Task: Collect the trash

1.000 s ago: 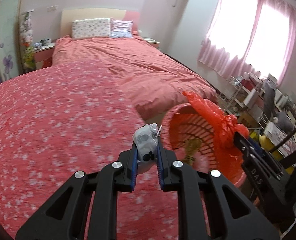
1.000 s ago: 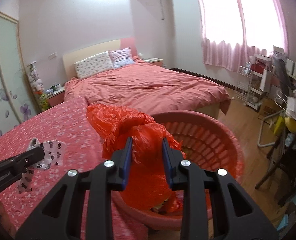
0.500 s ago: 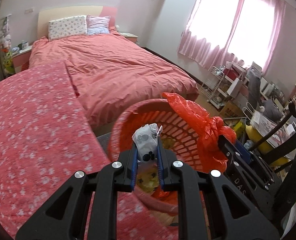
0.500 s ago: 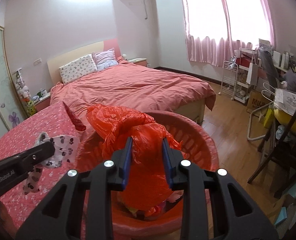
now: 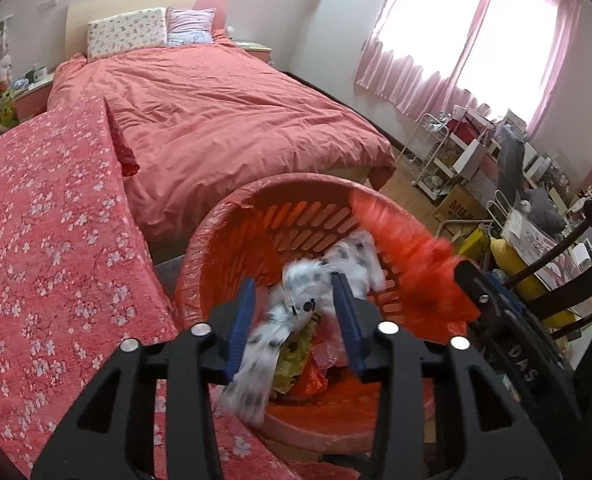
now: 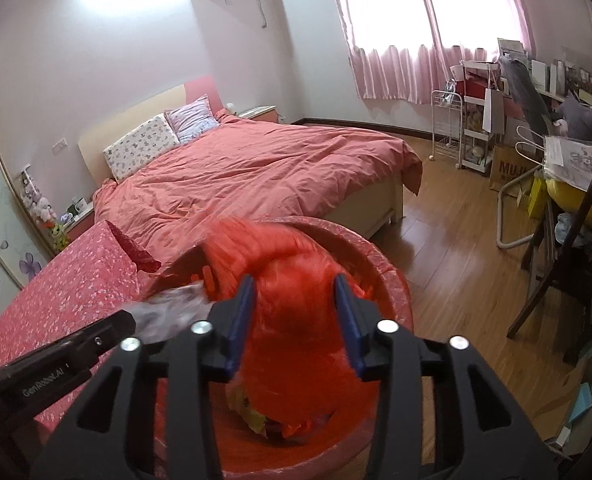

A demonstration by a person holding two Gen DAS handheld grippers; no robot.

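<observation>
Dropping step: both tongs gape, the left gripper (image 5: pixel 296 320) loosing a white dotted plastic scrap (image 5: pixel 292 312), the right gripper (image 6: pixel 294 316) a crumpled red plastic bag (image 6: pixel 292 308), mid-frame above the red slotted plastic basket (image 5: pixel 256 208); next, fetch more.

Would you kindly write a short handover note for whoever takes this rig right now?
Left gripper: jaws open, spotted white wrapper blurred between them, apparently dropping.
Right gripper: jaws open, red plastic bag blurred between them, also over the red basket.
Done: both pieces brought to the basket, which already holds yellow and red scraps.
Left: confirm both land inside, then withdraw.
</observation>
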